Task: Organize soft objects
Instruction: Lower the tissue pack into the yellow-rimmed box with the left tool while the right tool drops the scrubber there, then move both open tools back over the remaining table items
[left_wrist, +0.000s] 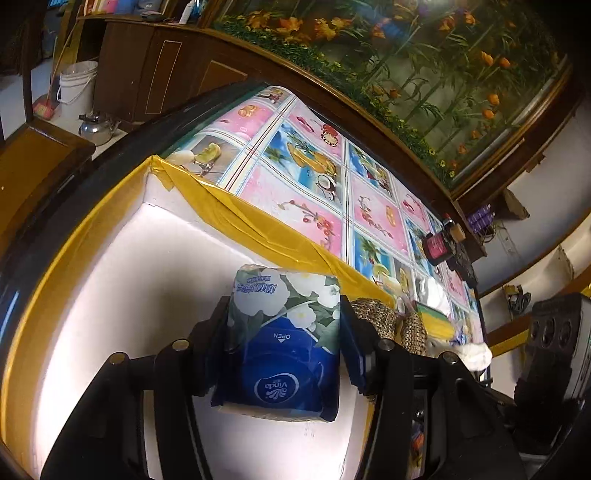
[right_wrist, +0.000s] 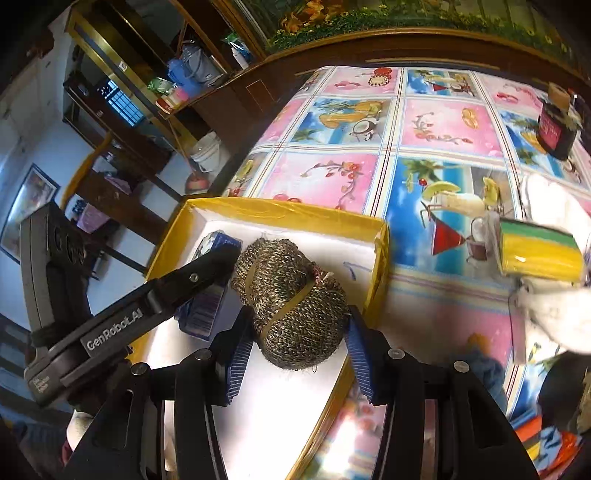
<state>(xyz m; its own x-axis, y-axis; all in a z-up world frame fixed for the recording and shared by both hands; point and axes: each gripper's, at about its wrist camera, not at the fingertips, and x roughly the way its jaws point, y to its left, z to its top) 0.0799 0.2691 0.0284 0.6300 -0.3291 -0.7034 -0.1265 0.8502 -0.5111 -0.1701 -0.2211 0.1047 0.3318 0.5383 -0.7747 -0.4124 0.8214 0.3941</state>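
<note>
1. Your left gripper (left_wrist: 282, 343) is clamped on the Vinda tissue pack (left_wrist: 282, 332), both pads pressing its sides, and the pack hangs over the white floor of the yellow-rimmed box (left_wrist: 236, 210). Squeeze harder and the soft pack buckles; let go at a tilt and it lands on edge.
2. Your right gripper (right_wrist: 299, 332) has the knitted bundle (right_wrist: 291, 302) between its blue pads (right_wrist: 238, 358), but I can't tell whether they are pinching it or only flanking it. The bundle sits over the box, close to the rim on the outer-finger side, so a loose release could roll it out.
3. The left tool lies just beside your right inner finger, so the arms may knock together.
4. The rubber band (right_wrist: 291, 301) around the bundle could snag a pad.
5. Beyond your right outer finger, the yellow sponge (right_wrist: 539, 251) waits on the tablecloth (right_wrist: 443, 129).
</note>
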